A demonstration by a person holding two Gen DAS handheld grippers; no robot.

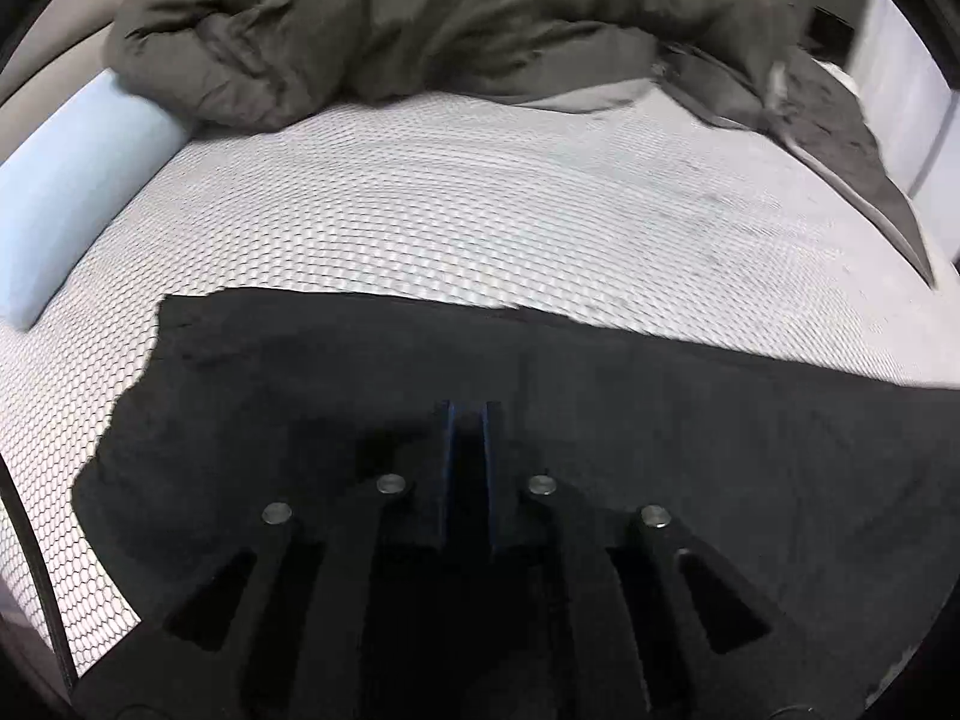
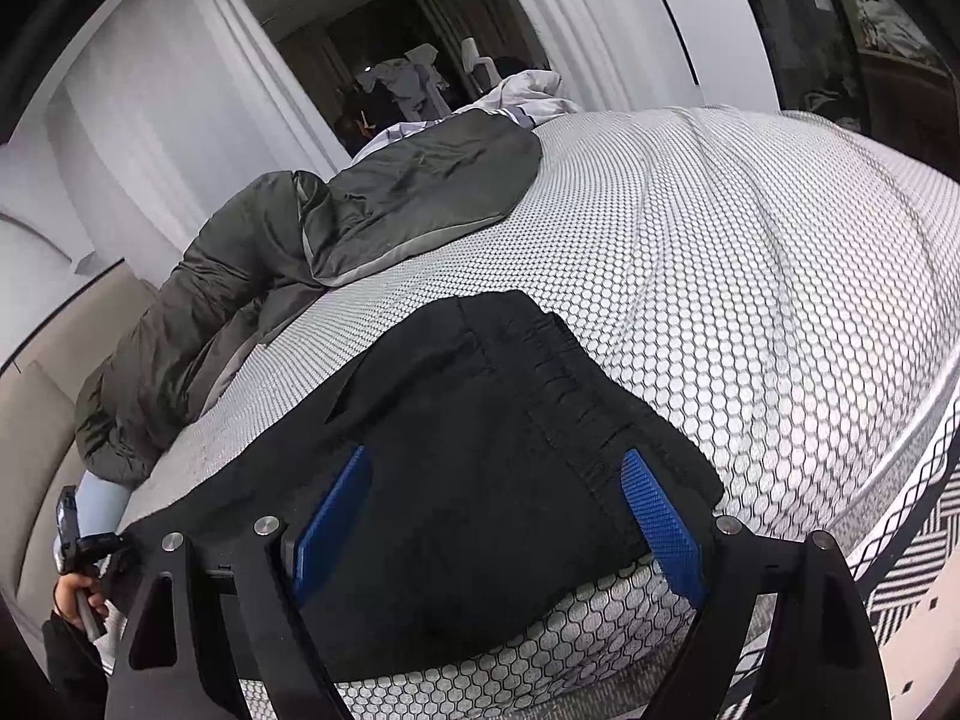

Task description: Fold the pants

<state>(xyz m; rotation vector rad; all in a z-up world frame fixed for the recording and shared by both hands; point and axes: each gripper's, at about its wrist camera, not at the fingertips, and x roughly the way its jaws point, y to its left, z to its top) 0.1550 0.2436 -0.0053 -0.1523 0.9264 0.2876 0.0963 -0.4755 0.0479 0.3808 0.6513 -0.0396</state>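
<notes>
Pants (image 2: 468,360) on mattress (image 2: 750,270) | duvet (image 1: 420,18) behind | left claw (image 1: 469,411) grip unclear | right claw (image 2: 495,455) released

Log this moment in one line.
task: fold pants | left claw: nearly shut, over pants | right claw: open, over waistband | bed: pants flat

— Is any writing, label, brand or number legible in either wrist view?
— None. The black pants (image 2: 480,450), the honeycomb-patterned mattress (image 1: 480,210) and the dark green duvet (image 1: 390,18) carry no readable text, and nothing in the room behind them can be read.
</notes>
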